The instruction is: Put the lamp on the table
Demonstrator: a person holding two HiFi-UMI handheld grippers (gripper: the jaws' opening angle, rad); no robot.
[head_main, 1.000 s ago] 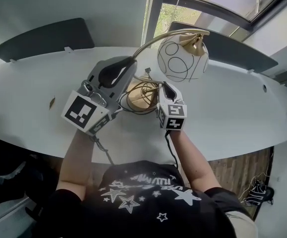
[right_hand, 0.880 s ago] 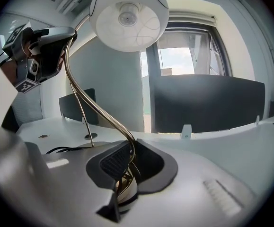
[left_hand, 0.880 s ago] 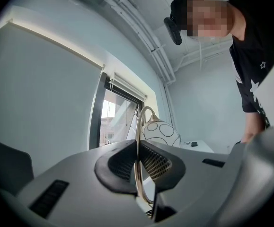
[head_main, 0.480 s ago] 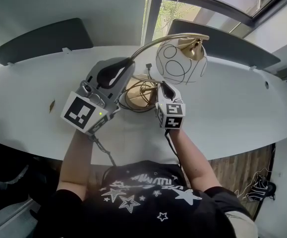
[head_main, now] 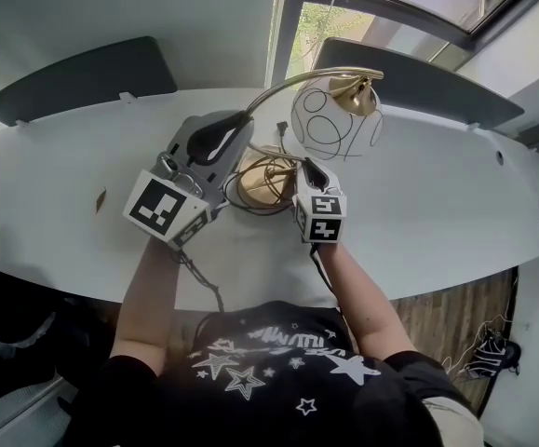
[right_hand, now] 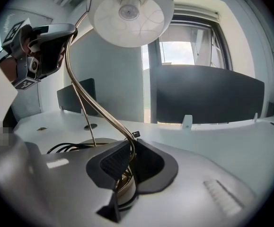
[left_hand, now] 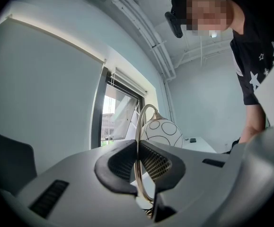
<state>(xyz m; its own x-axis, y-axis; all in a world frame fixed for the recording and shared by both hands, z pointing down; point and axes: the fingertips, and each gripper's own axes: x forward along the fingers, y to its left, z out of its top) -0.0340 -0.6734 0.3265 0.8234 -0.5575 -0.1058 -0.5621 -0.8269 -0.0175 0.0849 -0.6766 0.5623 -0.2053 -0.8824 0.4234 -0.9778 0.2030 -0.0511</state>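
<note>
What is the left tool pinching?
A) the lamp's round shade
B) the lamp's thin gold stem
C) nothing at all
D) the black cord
B: in the left gripper view, the left tool has its pads pressed on the stem, and the shade hangs free beyond them.

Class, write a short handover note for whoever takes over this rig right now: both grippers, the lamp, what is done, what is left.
Left gripper: shut on the stem, high on its curve.
Right gripper: shut on the stem low down, just above the base.
Lamp: upright over the table; whether the base touches it cannot be told.
Done: lamp brought to the table.
Left: seat the base, open both grippers, withdraw.
</note>
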